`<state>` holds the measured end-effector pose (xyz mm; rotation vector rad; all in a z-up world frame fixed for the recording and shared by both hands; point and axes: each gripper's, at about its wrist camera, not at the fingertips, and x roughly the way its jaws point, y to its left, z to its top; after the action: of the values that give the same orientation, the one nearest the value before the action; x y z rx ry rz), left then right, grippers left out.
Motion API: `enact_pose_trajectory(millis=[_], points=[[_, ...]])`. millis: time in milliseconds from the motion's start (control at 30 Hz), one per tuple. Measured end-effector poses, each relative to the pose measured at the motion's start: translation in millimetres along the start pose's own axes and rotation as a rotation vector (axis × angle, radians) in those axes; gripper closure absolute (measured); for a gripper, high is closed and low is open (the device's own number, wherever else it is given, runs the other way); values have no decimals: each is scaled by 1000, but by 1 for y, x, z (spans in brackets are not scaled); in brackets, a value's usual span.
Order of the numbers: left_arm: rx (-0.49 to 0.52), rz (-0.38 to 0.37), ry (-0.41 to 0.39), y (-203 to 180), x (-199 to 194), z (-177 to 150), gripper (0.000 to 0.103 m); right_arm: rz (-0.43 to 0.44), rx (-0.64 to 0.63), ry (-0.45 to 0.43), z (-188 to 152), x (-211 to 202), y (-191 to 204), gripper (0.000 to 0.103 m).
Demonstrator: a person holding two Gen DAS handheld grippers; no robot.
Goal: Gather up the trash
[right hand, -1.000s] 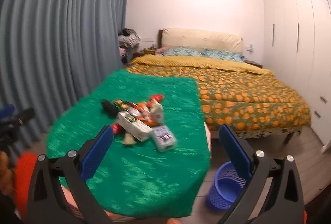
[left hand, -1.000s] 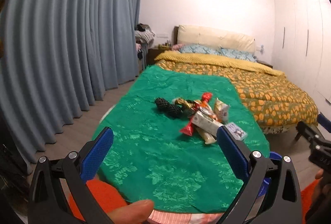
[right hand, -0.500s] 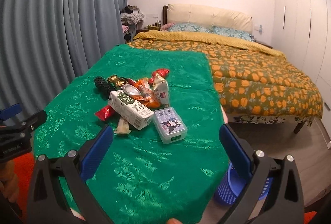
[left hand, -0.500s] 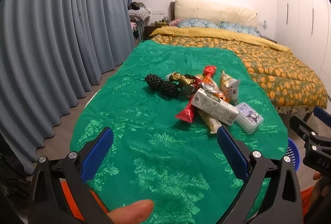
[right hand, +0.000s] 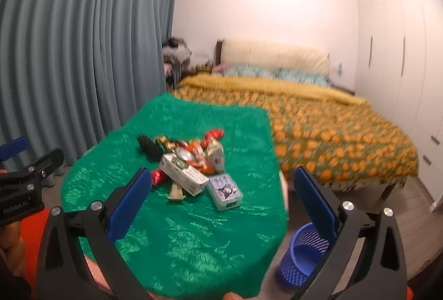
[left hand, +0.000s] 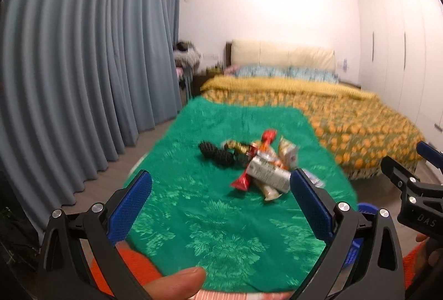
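A heap of trash lies mid-table on a green cloth (left hand: pixel 210 219) (right hand: pixel 193 239): a white-green carton (left hand: pixel 267 175) (right hand: pixel 184 171), a red wrapper (left hand: pixel 241 181), two black pinecone-like lumps (left hand: pixel 218 154) (right hand: pixel 148 146), a small milk carton (right hand: pixel 216 154) and a clear box with a cartoon label (right hand: pixel 225 190). My left gripper (left hand: pixel 220 207) stands open, short of the heap and empty. My right gripper (right hand: pixel 221 208) is open too, with nothing between its fingers. A blue mesh bin (right hand: pixel 301 258) stands on the floor right of the table.
A bed with an orange-patterned quilt (left hand: pixel 354 122) (right hand: pixel 340 131) lies beyond the table. Grey-blue curtains (left hand: pixel 83 78) run along the left wall, white wardrobes (right hand: pixel 393 50) along the right. A thumb (left hand: pixel 173 284) rests at the left gripper's base.
Both cameras have pulled back and tilted up; the trash heap now sits farther away and smaller. Both grippers stay open and empty.
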<state>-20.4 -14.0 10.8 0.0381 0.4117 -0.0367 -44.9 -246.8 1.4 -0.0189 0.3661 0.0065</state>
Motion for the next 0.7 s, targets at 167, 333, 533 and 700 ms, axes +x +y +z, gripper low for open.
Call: enact_pose_trajectory(millis=[167, 333, 533, 700], points=[[-8, 0, -13, 9, -11, 5, 4, 29, 6, -26, 7, -13, -5, 5], [-10, -17, 39, 4, 9, -4, 4, -9, -4, 6, -5, 6, -10, 5], [16, -25, 149, -9, 61, -21, 4, 14, 22, 124, -27, 62, -12, 4], [33, -6, 224, -14, 109, -33, 4, 20, 4, 196, -42, 113, -7, 4]])
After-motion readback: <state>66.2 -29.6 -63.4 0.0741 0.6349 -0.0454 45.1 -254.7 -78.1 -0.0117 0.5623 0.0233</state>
